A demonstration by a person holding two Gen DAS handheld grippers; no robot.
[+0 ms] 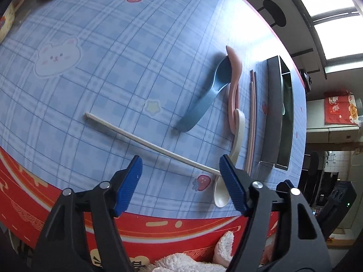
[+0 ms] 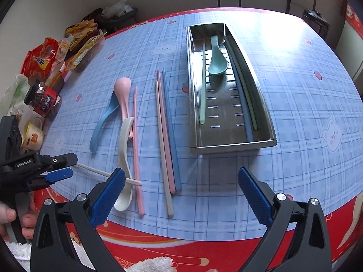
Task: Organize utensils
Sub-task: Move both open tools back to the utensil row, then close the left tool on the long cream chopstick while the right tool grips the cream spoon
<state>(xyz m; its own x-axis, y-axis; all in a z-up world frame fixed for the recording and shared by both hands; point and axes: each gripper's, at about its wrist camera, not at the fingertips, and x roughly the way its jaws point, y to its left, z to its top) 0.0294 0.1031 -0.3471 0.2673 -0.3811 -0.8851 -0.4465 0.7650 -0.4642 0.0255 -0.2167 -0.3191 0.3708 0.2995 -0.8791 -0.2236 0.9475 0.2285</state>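
Both grippers' fingers stand wide and empty: left gripper [image 1: 181,176] over the cream chopstick [image 1: 140,137], right gripper [image 2: 181,191] hovering.

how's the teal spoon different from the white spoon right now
The teal spoon lies inside the metal tray, already put away; the white spoon lies out on the tablecloth. The teal spoon has nothing across it; the white spoon has a white chopstick crossing its handle. Both share the same curved soup-spoon shape.
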